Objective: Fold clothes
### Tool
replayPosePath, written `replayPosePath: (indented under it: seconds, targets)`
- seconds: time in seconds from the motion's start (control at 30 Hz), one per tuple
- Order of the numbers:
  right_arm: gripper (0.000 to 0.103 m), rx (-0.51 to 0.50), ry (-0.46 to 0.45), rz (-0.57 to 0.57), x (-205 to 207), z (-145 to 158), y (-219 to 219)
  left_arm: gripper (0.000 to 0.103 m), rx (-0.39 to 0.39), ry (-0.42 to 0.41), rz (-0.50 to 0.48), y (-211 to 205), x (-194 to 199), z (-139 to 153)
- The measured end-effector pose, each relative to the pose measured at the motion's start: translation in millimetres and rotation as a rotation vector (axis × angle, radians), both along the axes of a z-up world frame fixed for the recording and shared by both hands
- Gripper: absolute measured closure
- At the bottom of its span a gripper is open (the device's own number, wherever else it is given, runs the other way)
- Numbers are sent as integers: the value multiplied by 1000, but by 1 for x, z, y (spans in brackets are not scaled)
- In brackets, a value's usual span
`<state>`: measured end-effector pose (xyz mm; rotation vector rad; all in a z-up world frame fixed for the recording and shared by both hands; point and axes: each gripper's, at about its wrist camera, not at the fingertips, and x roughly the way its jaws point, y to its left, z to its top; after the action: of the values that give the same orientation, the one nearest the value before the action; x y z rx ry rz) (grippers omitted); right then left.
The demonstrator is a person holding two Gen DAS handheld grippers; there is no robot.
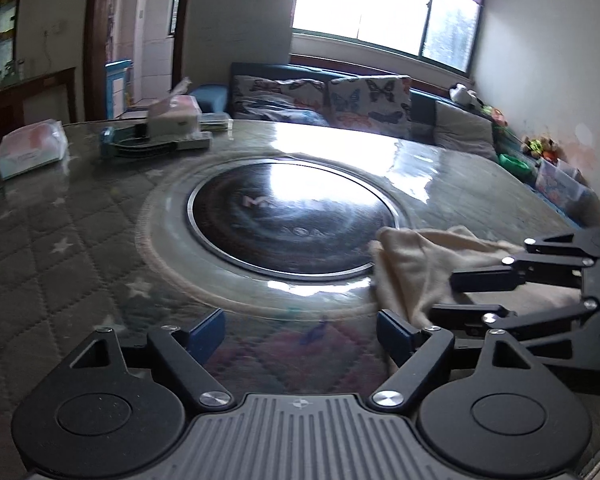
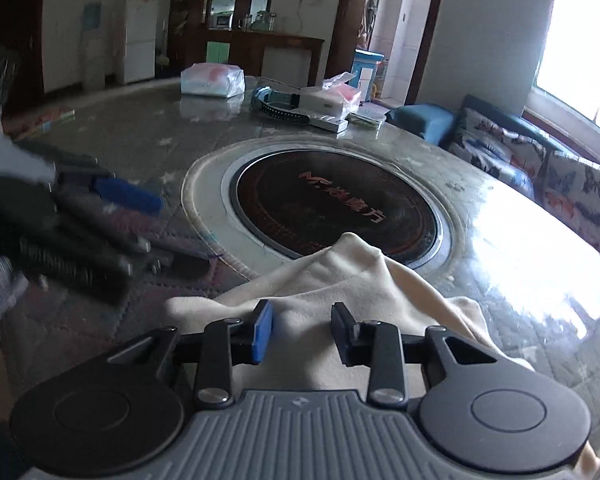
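A cream cloth (image 2: pixel 340 280) lies bunched on the round glass-topped table (image 2: pixel 148 140), its far edge over the rim of the black inset cooktop (image 2: pixel 332 208). My right gripper (image 2: pixel 304 330) is open, its fingers apart just above the cloth. In the left wrist view the cloth (image 1: pixel 412 268) is at the right, with my right gripper (image 1: pixel 446 298) over it. My left gripper (image 1: pixel 302 332) is wide open and empty over bare table, left of the cloth. It shows blurred at the left of the right wrist view (image 2: pixel 140 224).
At the table's far side are two tissue packs (image 1: pixel 32 148) (image 1: pixel 176 114), a black strap and a flat box (image 1: pixel 156 144). A sofa with butterfly cushions (image 1: pixel 332 100) stands behind the table under the window. Toys and bins (image 1: pixel 556 176) line the right wall.
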<state>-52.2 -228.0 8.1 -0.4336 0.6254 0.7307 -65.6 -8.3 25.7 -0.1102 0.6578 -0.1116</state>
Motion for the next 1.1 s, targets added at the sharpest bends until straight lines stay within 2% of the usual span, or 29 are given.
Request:
replayPosePath:
  seconds: [0.23, 0.4, 0.53, 0.57, 0.7, 0.97, 1.1]
  targets:
    - [70, -40, -27, 114, -31, 3, 14, 19, -87, 6, 45, 21, 8, 9]
    - [69, -76, -48, 192, -51, 2, 26, 19, -137, 24, 13, 15, 13, 11]
    - [69, -103, -79, 187, -55, -9, 36, 18, -200, 55, -3, 11, 18, 10]
    - [70, -95, -70, 178, -54, -8, 36, 18, -215, 63, -7, 10, 19, 9]
    - [90, -48, -29, 129, -48, -4, 30, 18, -288, 96, -17, 6, 25, 7]
    - [94, 151, 69, 61, -36, 26, -3, 19, -420, 172, -41, -4, 41, -1]
    - [94, 190, 75, 55, -37, 33, -13, 19, -481, 212, -56, -9, 50, -5]
